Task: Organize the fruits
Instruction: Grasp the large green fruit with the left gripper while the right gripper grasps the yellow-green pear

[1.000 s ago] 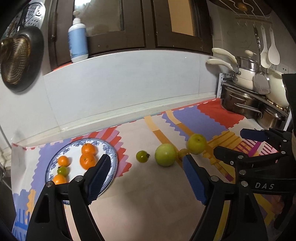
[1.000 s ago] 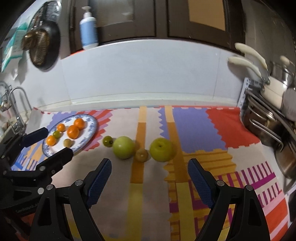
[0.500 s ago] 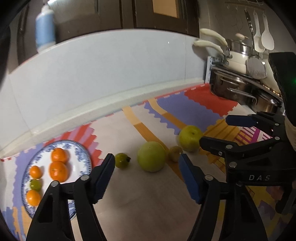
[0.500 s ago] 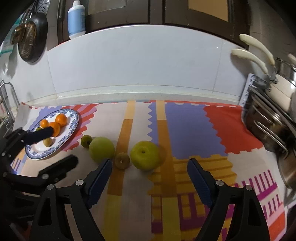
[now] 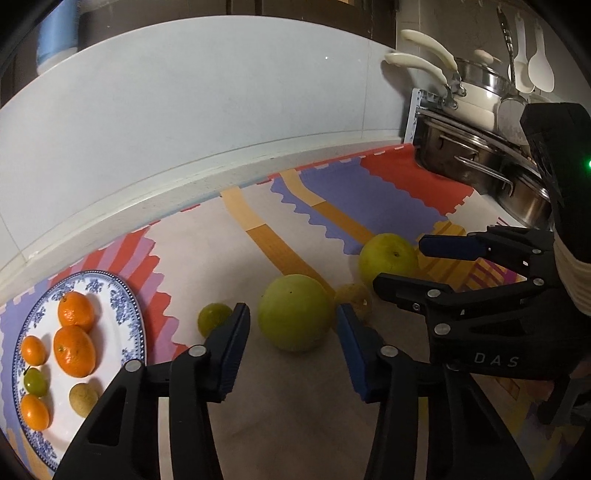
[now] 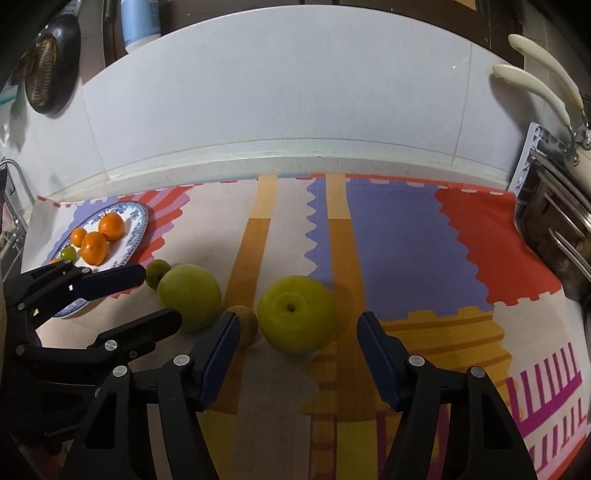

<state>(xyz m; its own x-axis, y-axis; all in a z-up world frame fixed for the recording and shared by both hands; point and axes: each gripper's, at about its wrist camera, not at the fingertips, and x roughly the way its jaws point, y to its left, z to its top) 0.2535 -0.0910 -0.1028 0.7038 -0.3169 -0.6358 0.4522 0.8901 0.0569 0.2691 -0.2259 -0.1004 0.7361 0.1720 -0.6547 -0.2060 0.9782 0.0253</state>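
Observation:
On the patterned mat lie two big fruits in a row. My left gripper (image 5: 291,312) stands open around the large green fruit (image 5: 295,332); its jaws are closing, and a thin gap shows at the pads. My right gripper (image 6: 297,317) is open too, its jaws closing on either side of the yellow-green fruit (image 6: 295,291) without touching it. Between the two big fruits sits a small brownish fruit (image 5: 354,295), and a small dark green fruit (image 5: 212,317) lies left of the green one. At the left a blue-patterned plate (image 5: 125,299) holds several small oranges and other small fruits.
Steel pots on a rack (image 5: 480,158) crowd the right edge of the counter. A white tiled wall (image 6: 277,92) runs along the back. A dark pan (image 6: 51,70) and a blue bottle (image 6: 140,22) are up on the left. A metal rack (image 6: 11,206) stands at the far left.
Both grippers have come forward and down to the fruit row. Their jaws have narrowed, the left around the green fruit and the right around the yellow-green one.

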